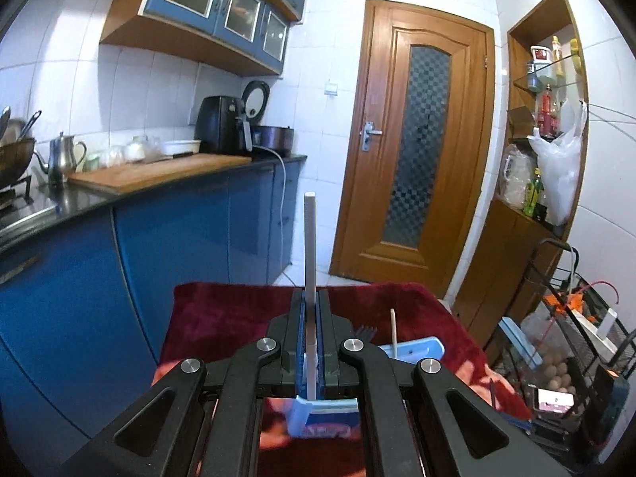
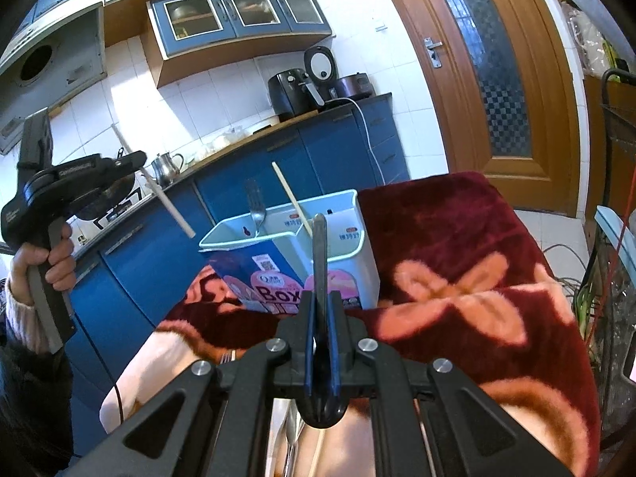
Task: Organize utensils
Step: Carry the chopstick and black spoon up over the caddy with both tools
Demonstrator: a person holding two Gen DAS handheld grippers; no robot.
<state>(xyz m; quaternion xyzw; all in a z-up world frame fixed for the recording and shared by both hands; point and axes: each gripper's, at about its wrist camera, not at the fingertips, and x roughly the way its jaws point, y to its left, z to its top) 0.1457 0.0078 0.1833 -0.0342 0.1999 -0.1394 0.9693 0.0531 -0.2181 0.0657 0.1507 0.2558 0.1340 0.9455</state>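
Left gripper point(image 1: 310, 310) is clamped on a pale chopstick point(image 1: 309, 246), raised left of the storage box point(image 2: 342, 238). Right gripper point(image 2: 321, 306) pinches a dark-handled utensil point(image 2: 319, 254) near the box, where a fork point(image 2: 254, 206) and another chopstick point(image 2: 292, 198) stand.

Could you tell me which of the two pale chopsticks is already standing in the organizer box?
The wooden chopstick leaning in the box beside the fork. The other, whiter chopstick is clamped in the left gripper, in the air left of the box.

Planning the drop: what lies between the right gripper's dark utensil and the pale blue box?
Only bare red floral blanket lies between dark utensil and pale blue box, per the right wrist view.
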